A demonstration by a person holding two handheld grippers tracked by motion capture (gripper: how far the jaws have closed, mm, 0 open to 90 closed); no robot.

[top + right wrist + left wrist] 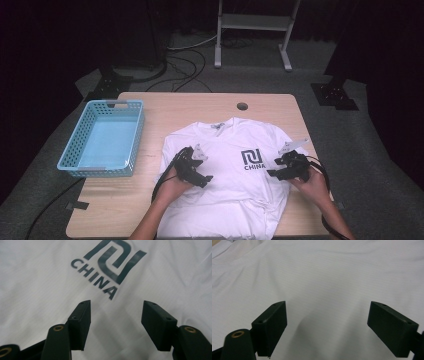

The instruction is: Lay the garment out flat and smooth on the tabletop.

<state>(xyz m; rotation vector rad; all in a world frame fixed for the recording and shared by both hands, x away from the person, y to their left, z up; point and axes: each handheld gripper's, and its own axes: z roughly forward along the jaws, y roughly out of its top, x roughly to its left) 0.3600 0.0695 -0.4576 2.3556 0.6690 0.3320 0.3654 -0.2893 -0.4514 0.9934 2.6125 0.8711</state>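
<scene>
- I am holding the left gripper (207, 178) wide open, empty, over the white cotton T-shirt (227, 150) lying along the bench's near edge.
- I am holding the right gripper (270, 173) partly open, empty, beside the shirt's dark printed logo (251, 159).

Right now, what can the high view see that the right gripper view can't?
High view: the blue plastic basket left of the shirt, the light wooden table, and both open hand-held grippers, left hand-held gripper and right hand-held gripper.
Right gripper view: its black jaws standing apart just above the fabric, seen close up.
Both: the white T-shirt with its dark CHINA logo.
</scene>
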